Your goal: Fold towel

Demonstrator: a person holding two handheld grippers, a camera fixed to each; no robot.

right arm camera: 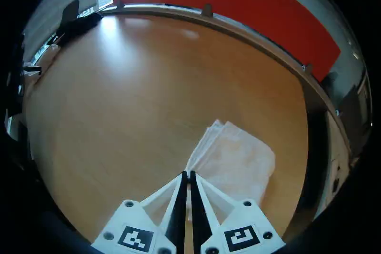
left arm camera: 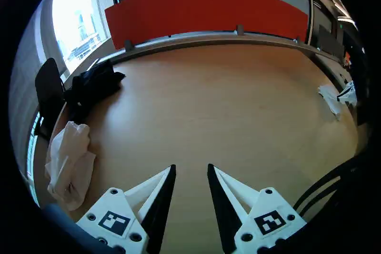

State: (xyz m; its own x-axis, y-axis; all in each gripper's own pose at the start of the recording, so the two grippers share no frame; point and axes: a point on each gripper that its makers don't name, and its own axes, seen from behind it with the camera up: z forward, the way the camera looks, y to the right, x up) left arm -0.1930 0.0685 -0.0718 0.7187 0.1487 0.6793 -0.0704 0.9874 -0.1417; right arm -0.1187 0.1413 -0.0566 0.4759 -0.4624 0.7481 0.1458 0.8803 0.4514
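Fingers of left gripper spread apart, nothing between them, hanging over bare wood table. In the left gripper view: red panel along the far table edge, black bag far left on the table, black chair just beyond it at the left edge, bright window behind. White plastic bag near left, slumped at the table edge. Small white cloth at far right with a black-and-white object just beside it, too small to identify. Dark curved bars near right. Right gripper fingers pressed almost together, only a thin slit between them. Towel white, folded into a rough rectangle with layered edges showing at its far-left corner, lying flat on the table near right in the right gripper view, angled diagonally. Right fingertips sit at the towel's near-left edge; cannot tell whether any cloth is caught between them. Right gripper view also has the red panel running along the far and right table edge, and dark shapes far left.
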